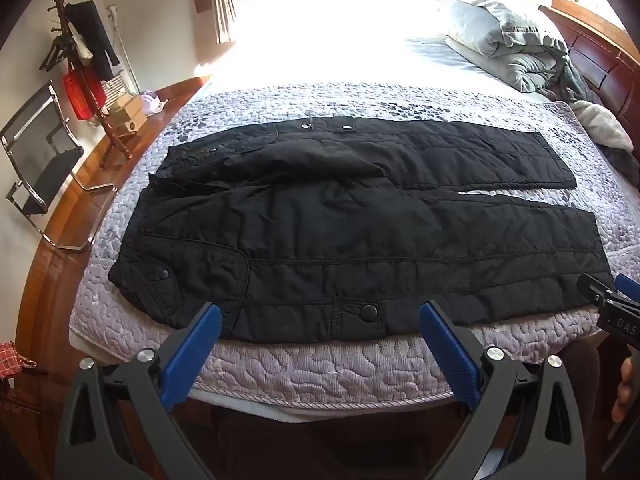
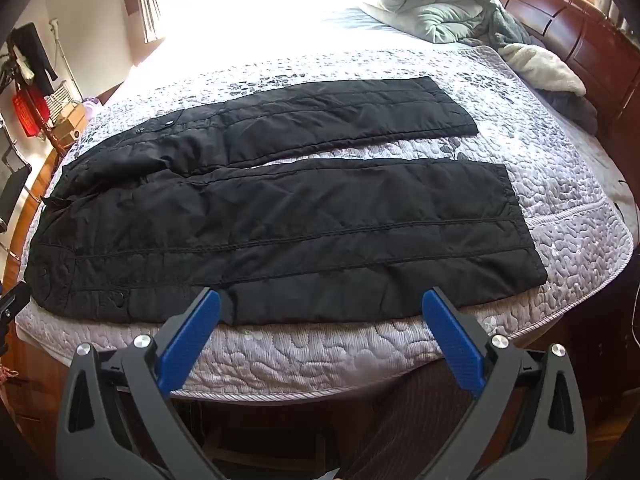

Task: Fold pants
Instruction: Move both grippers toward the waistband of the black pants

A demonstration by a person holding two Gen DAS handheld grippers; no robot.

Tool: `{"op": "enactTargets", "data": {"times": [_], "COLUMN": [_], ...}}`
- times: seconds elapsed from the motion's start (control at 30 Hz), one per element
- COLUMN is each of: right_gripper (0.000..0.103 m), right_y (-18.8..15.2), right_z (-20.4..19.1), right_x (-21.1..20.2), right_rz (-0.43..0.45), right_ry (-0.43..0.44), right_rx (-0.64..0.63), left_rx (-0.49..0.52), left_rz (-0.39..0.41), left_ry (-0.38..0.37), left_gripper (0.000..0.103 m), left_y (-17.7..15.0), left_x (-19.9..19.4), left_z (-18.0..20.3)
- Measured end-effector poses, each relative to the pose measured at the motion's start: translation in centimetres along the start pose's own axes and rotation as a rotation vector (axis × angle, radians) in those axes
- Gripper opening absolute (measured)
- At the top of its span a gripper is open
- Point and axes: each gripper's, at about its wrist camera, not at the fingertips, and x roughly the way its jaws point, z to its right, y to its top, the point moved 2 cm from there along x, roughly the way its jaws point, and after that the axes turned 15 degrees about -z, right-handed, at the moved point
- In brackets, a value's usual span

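Currently, black quilted pants (image 1: 340,208) are seen spread flat on a pale quilted bedspread (image 1: 320,364) that covers the bed, waistband toward the left and both legs stretched to the right, a narrow strip of bedspread showing between the legs. Both sets of fingers are spread wide, with nothing pinched between them. The left gripper (image 1: 320,320) is held above the near edge of the pants by a snap-buttoned pocket (image 1: 368,312). The right gripper (image 2: 320,306) is held above the near edge of the closer leg. Rumpled bedding (image 2: 440,12) is piled at the wooden headboard (image 2: 580,40).
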Motion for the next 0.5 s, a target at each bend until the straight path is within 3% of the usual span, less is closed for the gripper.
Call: {"op": "enactTargets", "data": {"times": [0.5], "right_gripper": [0.101], "right_y": [0.3], "right_z": [-0.24], "right_x": [0.76], "right_rz": [-0.005], "right_ry": [0.0], "right_rx": [-0.004], "left_rx": [-0.001], "left_rz": [-0.008], "left_ry": [0.0], "left_gripper": [0.099], "left_y": [0.08], "left_x": [0.25], "left_z": [-0.09]}}
